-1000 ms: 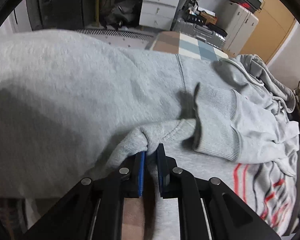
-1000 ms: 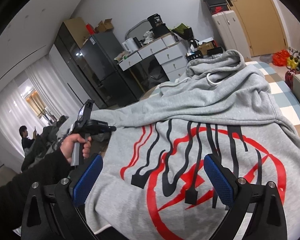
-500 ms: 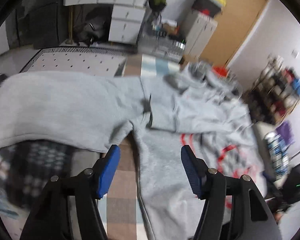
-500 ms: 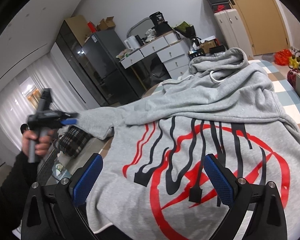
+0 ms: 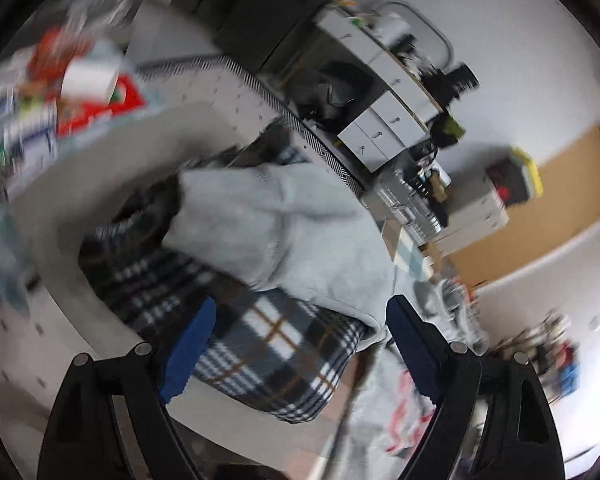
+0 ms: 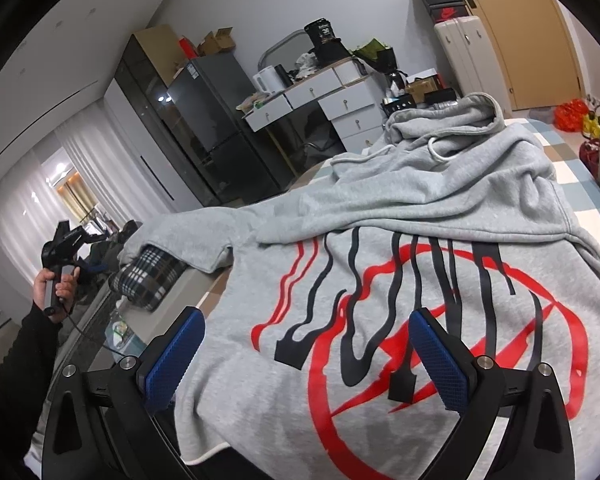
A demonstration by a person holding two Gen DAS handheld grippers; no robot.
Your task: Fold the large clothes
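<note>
A large grey hoodie (image 6: 420,272) with a red and black print lies spread over a checked surface, hood at the far end and one sleeve folded across its upper part. Its left side drapes over a plaid cushion (image 6: 152,276). My right gripper (image 6: 308,356) is open and empty, hovering over the lower part of the print. My left gripper (image 5: 300,344) is open and empty, pulled back and tilted, looking at the plaid cushion (image 5: 268,352) and the grey sleeve (image 5: 276,220) on it. The left gripper also shows in the right wrist view (image 6: 70,240), held up at far left.
A dark fridge (image 6: 212,128) and a white drawer desk (image 6: 320,100) stand behind the surface. Suitcases and boxes (image 6: 456,40) stand by a wooden door. A low table with clutter (image 5: 40,100) lies to the left. Red and yellow items (image 6: 580,116) sit on the floor.
My left gripper let go of the grey sleeve, opened wide, and swung back and to the left, away from the hoodie. The right gripper stayed open over the print.
</note>
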